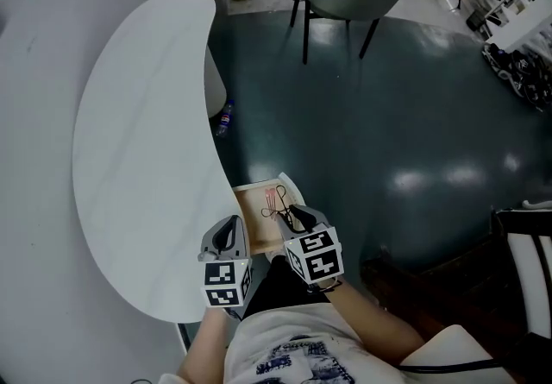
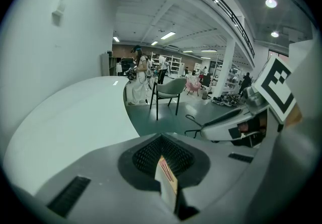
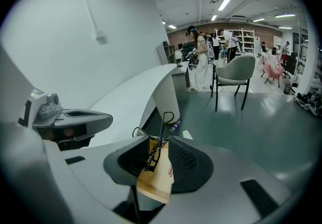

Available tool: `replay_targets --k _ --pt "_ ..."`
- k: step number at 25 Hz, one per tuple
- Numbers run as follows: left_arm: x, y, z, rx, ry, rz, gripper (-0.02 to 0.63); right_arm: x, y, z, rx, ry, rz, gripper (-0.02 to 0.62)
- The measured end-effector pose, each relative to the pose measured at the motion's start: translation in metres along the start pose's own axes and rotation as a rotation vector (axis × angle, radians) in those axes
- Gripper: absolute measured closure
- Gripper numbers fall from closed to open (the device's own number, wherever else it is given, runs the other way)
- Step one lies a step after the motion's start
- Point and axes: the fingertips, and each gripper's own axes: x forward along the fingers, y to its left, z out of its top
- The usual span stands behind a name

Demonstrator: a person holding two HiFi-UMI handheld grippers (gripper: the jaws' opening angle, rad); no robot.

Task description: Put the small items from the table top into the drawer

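- At the near right edge of the white curved bench (image 1: 147, 158), a wooden drawer (image 1: 252, 220) stands pulled open, and both grippers hang close to it.
- Over the drawer, the right gripper (image 1: 293, 217) points steeply down. Its jaws stand partly apart and grip a black wire clip (image 3: 149, 155).
- The clip's body sits between the 2 jaws, close against the left one. Its wire loops stick out past the jaw tips, above the drawer's wooden floor.
- Just left of the drawer, over the bench edge, the left gripper (image 1: 228, 231) has its jaws closed together on a thin pale flat item (image 2: 166, 181) with red print. The item stands on edge in the seam between the jaws.
- On the drawer floor lies a small pink item (image 1: 271, 196), below and ahead of the clip.
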Motion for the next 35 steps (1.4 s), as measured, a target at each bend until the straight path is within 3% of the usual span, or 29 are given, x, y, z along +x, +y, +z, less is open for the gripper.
replay_targets --k 21,35 --pt "0.042 0.033 -0.037 -0.067 0.066 0.01 0.586 0.087 -0.004 -0.058 0.082 0.132 0.011 0.465" --pt "0.053 0.041 -0.045 -0.026 0.082 0.024 0.586 0.136 0.0 -0.098 0.078 0.193 0.026 0.465"
